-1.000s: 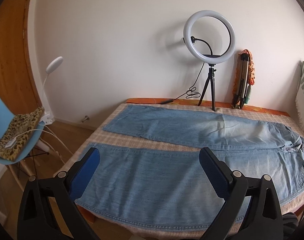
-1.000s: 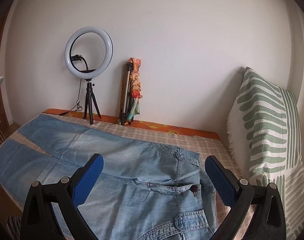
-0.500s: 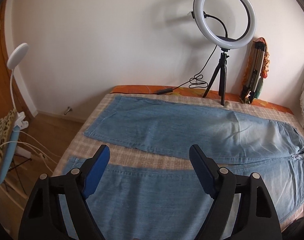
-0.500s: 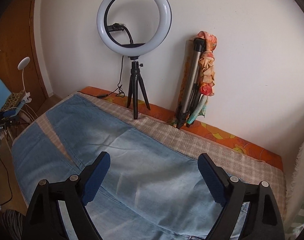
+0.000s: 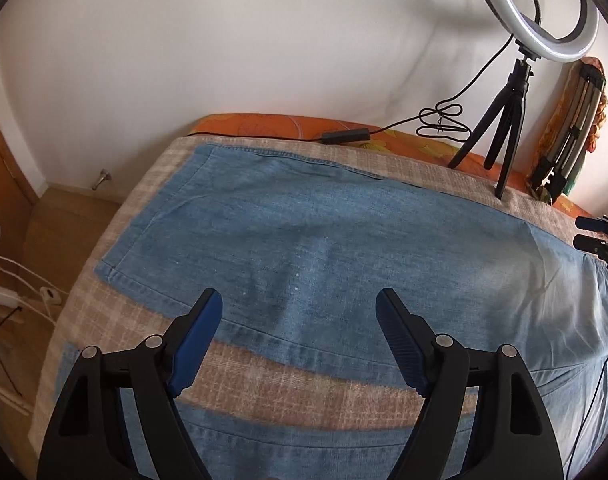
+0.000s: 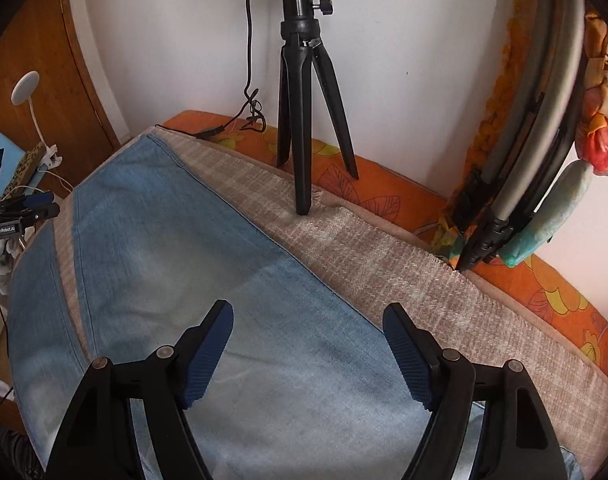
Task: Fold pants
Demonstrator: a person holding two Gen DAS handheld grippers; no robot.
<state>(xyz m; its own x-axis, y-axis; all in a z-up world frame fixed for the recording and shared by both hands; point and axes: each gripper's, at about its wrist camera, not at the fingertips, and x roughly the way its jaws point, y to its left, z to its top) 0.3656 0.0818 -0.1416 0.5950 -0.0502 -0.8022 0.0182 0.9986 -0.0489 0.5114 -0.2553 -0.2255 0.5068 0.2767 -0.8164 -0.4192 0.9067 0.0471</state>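
Light blue jeans (image 5: 324, 240) lie flat on a beige checked blanket (image 5: 304, 384), legs spread apart. My left gripper (image 5: 298, 320) is open and empty, low over the far leg near its lower seam. The near leg (image 5: 304, 440) shows below my fingers. My right gripper (image 6: 308, 332) is open and empty over the far leg (image 6: 176, 264), close to its far edge. The right gripper also shows at the right edge of the left wrist view (image 5: 600, 240).
A ring light on a black tripod (image 6: 304, 120) stands on the blanket just beyond the far leg, its cable (image 5: 436, 118) along the wall. A folded tripod with cloth (image 6: 536, 140) leans at the right. The orange mattress edge (image 5: 288, 124) meets the wall. Floor cables (image 5: 16, 292) lie left.
Both grippers have moved forward and down toward the far leg of the jeans. The ring light and wall loom closer. Both stay open.
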